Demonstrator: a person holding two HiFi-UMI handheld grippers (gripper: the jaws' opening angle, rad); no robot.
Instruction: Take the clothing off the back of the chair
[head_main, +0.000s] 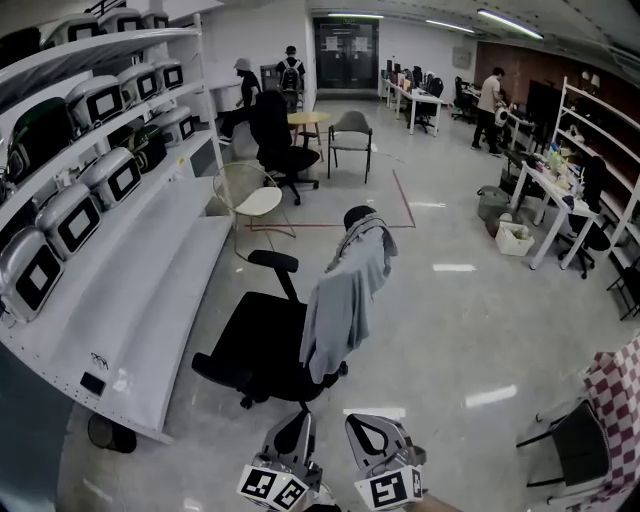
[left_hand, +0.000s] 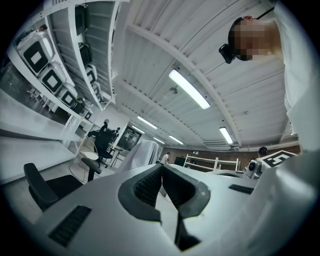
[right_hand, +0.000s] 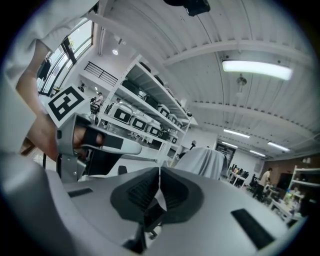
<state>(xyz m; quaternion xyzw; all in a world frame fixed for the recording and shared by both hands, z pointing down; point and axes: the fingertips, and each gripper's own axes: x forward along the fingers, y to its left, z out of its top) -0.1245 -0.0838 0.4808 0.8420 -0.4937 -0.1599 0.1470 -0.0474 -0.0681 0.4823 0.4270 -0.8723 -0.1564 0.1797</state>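
A grey garment (head_main: 345, 290) hangs draped over the back of a black office chair (head_main: 262, 345) in the middle of the floor. In the left gripper view the garment (left_hand: 142, 152) shows beyond the jaws; in the right gripper view the same garment (right_hand: 205, 161) lies straight ahead. My left gripper (head_main: 296, 428) and right gripper (head_main: 368, 428) are at the bottom edge of the head view, side by side, short of the chair and apart from it. Both are shut with nothing between their pads.
White shelving (head_main: 150, 270) with several boxed devices runs along the left, close to the chair's seat. A black chair (head_main: 565, 445) with a red checked cloth stands at the lower right. Further back are a wire chair (head_main: 250, 195), other chairs, desks and people.
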